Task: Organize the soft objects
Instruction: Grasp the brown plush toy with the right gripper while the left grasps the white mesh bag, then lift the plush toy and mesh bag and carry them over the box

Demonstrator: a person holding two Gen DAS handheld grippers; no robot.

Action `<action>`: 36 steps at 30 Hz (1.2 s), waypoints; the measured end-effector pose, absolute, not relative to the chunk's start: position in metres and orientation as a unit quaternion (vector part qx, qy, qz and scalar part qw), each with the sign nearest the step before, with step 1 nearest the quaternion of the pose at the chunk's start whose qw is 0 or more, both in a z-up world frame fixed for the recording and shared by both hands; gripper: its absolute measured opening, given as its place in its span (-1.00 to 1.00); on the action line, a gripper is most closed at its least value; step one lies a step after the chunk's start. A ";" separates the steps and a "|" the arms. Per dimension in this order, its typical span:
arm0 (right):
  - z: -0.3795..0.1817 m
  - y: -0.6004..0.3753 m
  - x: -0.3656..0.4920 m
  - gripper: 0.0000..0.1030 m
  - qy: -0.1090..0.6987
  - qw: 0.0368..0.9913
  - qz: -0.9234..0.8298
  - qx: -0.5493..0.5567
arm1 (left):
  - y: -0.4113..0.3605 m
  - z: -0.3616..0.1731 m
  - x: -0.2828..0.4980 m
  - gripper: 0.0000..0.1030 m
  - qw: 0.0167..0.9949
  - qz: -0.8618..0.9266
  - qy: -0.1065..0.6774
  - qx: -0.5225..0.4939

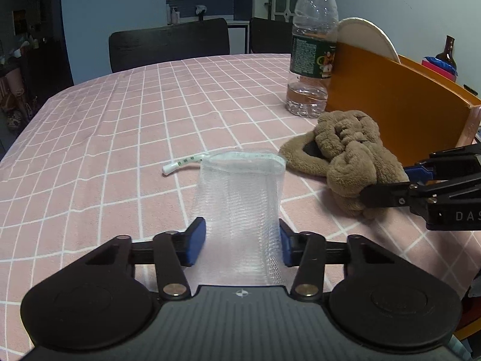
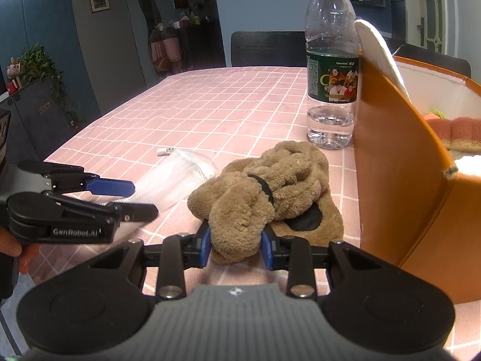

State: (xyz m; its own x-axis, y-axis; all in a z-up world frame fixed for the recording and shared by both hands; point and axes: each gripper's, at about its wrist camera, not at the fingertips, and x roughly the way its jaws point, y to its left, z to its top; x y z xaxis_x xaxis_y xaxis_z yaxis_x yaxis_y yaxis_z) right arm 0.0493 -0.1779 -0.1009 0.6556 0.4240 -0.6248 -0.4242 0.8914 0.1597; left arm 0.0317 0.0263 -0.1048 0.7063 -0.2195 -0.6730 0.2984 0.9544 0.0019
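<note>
2 chairs (image 1: 168,42) behind pink checked tablecloth (image 1: 120,126).

A home dining room. A table (image 1: 150,114) under a pink checked cloth fills the middle of both views, with dark chairs (image 1: 168,43) at its far edge. Upper left of the right wrist view: a framed picture (image 2: 99,3) on a grey-blue wall, a leafy plant (image 2: 42,66) on a cabinet, bags (image 2: 163,51) hanging by a passage. A panelled door (image 2: 433,12) stands upper right.
</note>
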 end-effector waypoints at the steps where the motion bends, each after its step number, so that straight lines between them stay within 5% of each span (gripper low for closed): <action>1: -0.101 -0.178 0.049 -0.37 0.343 0.910 0.233 -0.001 | 0.028 -0.104 0.032 -0.20 0.922 -0.140 0.356 0.055; 3: -0.101 -0.177 0.049 -0.37 0.344 0.910 0.231 -0.004 | 0.031 -0.104 0.034 -0.63 0.924 -0.138 0.352 0.054; 6: -0.099 -0.176 0.048 -0.37 0.342 0.911 0.229 -0.011 | 0.036 -0.103 0.038 -0.95 0.927 -0.125 0.351 0.048; 36: 0.061 -0.232 0.015 -0.53 0.197 0.949 0.234 -0.076 | 0.002 0.022 0.012 -0.96 0.959 -0.225 0.175 -0.003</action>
State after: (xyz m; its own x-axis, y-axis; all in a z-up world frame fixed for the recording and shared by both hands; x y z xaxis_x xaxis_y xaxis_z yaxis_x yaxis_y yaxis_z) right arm 0.0151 -0.2315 0.0614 0.8123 0.4152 -0.4097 -0.4748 0.8786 -0.0510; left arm 0.0125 0.0017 0.0220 0.8376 -0.4317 -0.3348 0.4294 0.8991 -0.0849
